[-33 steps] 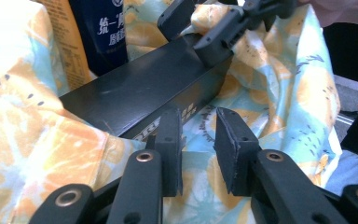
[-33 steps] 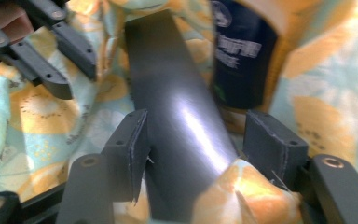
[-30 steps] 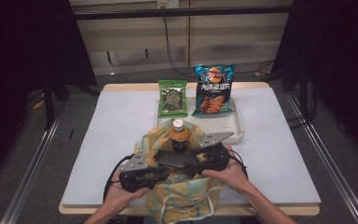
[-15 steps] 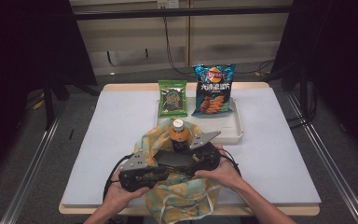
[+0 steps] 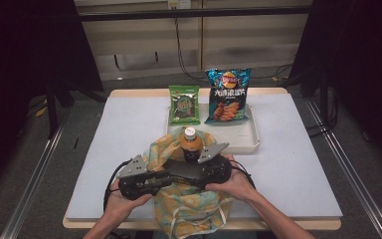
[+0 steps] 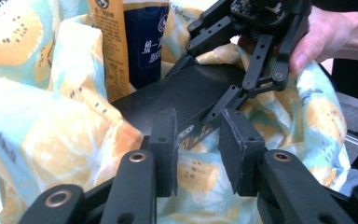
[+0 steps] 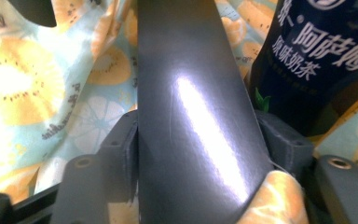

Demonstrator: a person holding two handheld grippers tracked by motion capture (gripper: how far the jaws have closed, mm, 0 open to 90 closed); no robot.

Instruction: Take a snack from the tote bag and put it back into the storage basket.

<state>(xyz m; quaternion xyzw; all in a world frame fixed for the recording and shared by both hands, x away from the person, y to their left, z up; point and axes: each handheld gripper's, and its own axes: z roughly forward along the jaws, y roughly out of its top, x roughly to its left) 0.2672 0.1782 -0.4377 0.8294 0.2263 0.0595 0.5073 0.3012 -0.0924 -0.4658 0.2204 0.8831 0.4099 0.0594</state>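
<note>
Jaws of the right gripper [image 7: 196, 154] pinch the black box [image 7: 191, 107] over the bag [image 5: 189, 209], left gripper [image 6: 198, 149] spread, so next it probably needs lowering beside the bottle [image 5: 190, 144].

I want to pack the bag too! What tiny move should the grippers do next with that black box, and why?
Probably tip the black box down into the fruit-print bag, beside the bottle. The right gripper clamps the box, which lies across the bag's mouth rather than inside. The left gripper, jaws just opening, has the box's other end between its pads.
</note>
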